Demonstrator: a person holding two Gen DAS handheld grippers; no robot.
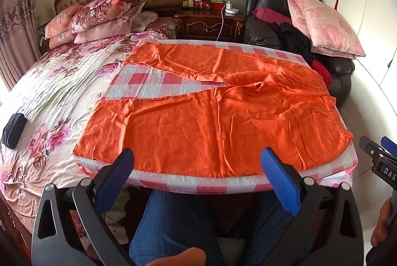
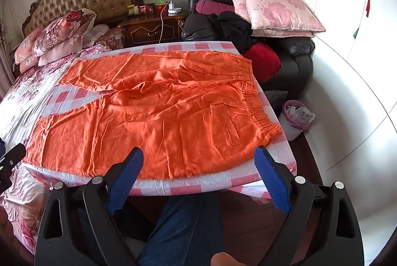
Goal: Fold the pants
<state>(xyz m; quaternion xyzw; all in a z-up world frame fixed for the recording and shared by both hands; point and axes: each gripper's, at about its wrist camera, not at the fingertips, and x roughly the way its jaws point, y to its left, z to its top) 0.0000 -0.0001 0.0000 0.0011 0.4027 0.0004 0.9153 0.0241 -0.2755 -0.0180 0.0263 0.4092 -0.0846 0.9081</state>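
— Where do we stand with the orange pants?

— They lie spread flat on the pink-checked cloth over the table, legs splayed apart toward the bed, elastic waistband at the right end. No fold shows yet, so we judge we are at the very start.

— And our tongs?

— Both released and empty. Our left gripper hovers over the near hem side, jaws wide apart; our right gripper hovers likewise near the waistband corner and the pocket flap. Neither seems to touch the cloth, though we cannot be sure at the tips.

— So what does the next move call for?

— Probably pinching the near leg at two points along its edge and carrying it over onto the far leg. The fabric looks thin and creased, so we should grip only the pants, not the checked cloth beneath.

— Anything in the way?

— The tabletop holds nothing else. The floral bed sits just beside the table's left, the black leather armchair with pink pillows beyond the far right corner, a small waste bin below.
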